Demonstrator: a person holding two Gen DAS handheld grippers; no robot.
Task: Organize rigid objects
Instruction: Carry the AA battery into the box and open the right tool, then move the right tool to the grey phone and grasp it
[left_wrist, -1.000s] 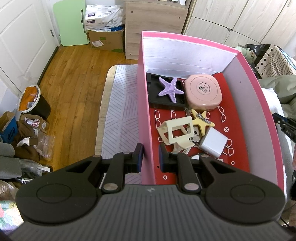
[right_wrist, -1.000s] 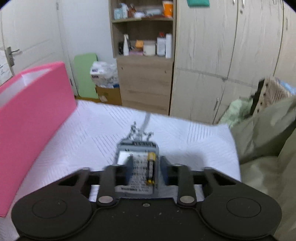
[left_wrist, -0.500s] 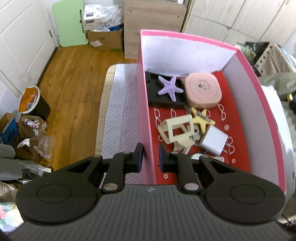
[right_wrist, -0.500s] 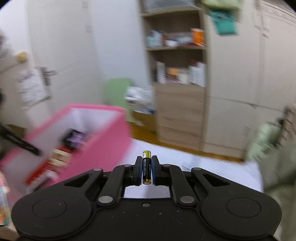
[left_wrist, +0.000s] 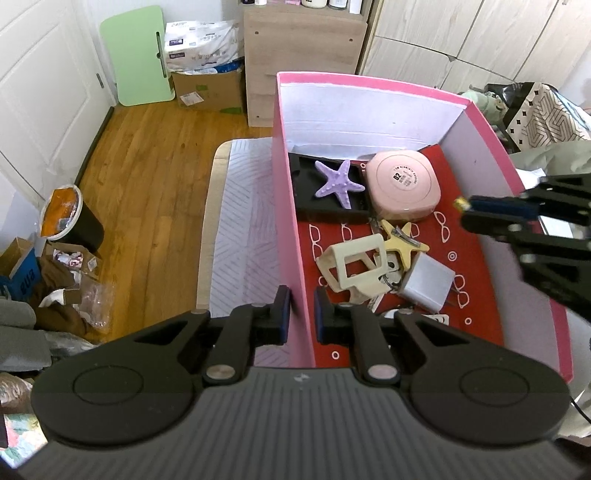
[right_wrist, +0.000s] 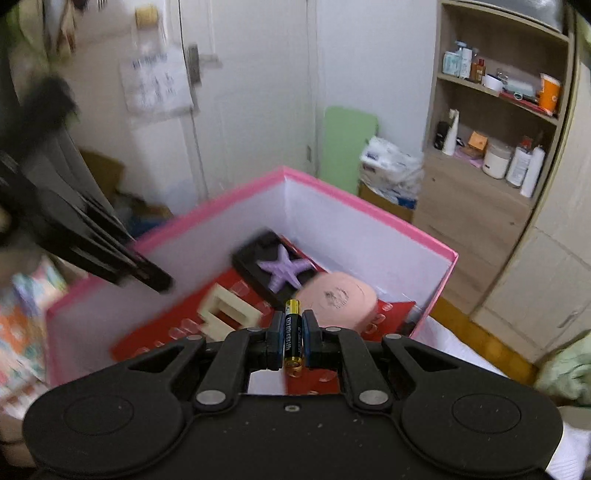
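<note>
A pink box (left_wrist: 369, 83) with a red floor stands on the bed. In it lie a purple starfish (left_wrist: 338, 182) on a black tray (left_wrist: 306, 192), a pink round case (left_wrist: 404, 184), a yellow starfish (left_wrist: 400, 243), a cream frame (left_wrist: 351, 266) and a white charger (left_wrist: 428, 282). My left gripper (left_wrist: 301, 314) straddles the box's left wall, its jaws closing on it. My right gripper (right_wrist: 293, 334) is shut on a black and gold battery (right_wrist: 293, 314), hovering over the box's (right_wrist: 369, 210) right side. In the left wrist view the right gripper (left_wrist: 469, 212) enters from the right.
The bed's white patterned cover (left_wrist: 243, 229) runs left of the box. Beyond it lie a wooden floor (left_wrist: 147, 177), a black bin (left_wrist: 70, 218), a cardboard box (left_wrist: 207, 88) and a wooden cabinet (left_wrist: 303, 55). Clothes and bags (left_wrist: 546, 110) pile up at the right.
My right gripper carried the battery up and left, from above the bed cover to over the pink box, and came into the left wrist view. The left gripper stayed on the wall.
</note>
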